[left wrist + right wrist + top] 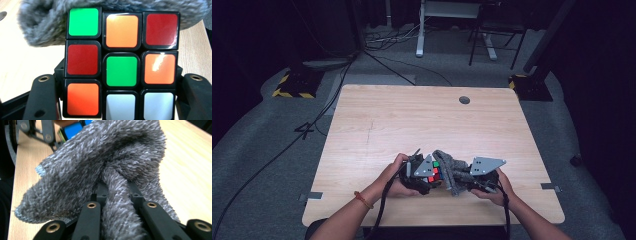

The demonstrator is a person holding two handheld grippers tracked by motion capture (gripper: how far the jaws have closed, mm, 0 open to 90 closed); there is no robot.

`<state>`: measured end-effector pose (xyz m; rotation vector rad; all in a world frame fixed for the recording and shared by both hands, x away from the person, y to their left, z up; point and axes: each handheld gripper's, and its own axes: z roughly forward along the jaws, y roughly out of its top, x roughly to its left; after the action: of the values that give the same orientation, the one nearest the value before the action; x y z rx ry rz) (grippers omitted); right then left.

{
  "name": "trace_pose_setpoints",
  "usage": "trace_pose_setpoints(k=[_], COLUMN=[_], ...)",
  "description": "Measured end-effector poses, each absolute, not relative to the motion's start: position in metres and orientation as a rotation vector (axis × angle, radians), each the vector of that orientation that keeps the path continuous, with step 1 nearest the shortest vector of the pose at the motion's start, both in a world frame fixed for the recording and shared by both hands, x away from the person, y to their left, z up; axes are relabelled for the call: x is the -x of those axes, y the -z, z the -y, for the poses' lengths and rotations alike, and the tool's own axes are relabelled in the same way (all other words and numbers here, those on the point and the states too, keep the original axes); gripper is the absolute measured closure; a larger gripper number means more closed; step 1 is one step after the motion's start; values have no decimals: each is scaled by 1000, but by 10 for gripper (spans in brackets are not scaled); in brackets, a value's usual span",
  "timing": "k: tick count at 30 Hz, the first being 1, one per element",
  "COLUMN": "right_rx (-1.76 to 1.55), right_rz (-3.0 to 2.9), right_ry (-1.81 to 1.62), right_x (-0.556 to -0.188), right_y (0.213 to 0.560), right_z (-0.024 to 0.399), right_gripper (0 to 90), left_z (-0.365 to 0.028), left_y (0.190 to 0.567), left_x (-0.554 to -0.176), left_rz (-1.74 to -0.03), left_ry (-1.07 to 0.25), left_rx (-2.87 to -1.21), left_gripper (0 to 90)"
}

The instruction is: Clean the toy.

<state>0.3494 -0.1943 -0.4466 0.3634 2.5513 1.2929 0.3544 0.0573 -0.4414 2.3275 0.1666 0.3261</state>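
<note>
Grey fuzzy cloth point(105, 170) is pinched between the jaws of my right gripper point(120, 220): in the right gripper view a fold of it runs down between the two black jaws, which press on it from both sides, while the rest of it spreads across the upper and middle frame. In the high view the cloth point(451, 171) sits low and centre in the frame, above the near part of the wooden table point(422, 120), draped between my two grippers.

The puzzle cube point(122, 65) is clamped in my left gripper point(120, 100). In the left gripper view it occupies the centre of the frame, with one black jaw at the lower left and the other at the lower right, both against the cube's sides. The face toward the camera reads, top row to bottom: green, orange, red — red, green, orange — orange, white, white. The cloth lies across the top of that frame, touching the cube's upper edge and hanging down at upper left.

In the high view the cube point(434, 174) shows red, green and white tiles just left of the cloth, directly beside it. My left hand point(394, 175) wraps its gripper from the left; my right hand point(497, 189) holds the other from the right, under its grey three-cornered plate point(486, 165). A round grommet point(464, 100) sits at the table's far edge, well apart.
</note>
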Motion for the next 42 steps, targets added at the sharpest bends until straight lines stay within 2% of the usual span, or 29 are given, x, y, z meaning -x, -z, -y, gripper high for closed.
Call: trace_pose_setpoints(k=[6,16,34,42], right_rx=[-365,-275,-360,-342], right_rz=[-2546,-2467,-2511,-2476], right_ry=[-1273,-1408,-1285,-1331], right_x=[-349,-336,-345,-341], right_y=[448,427,449,440], right_z=[196,183,195,194], right_gripper=[766,765,765,766], left_z=[-60,-44,-58,-56], left_y=[441,448,435,436], left_x=[-355,-351,-348,-347], left_rz=[-176,-136,-159,-163], left_ry=[-328,-334,-339,-352], left_rx=[-2323,-2379,-2301,-2313], left_gripper=[333,333,333,332])
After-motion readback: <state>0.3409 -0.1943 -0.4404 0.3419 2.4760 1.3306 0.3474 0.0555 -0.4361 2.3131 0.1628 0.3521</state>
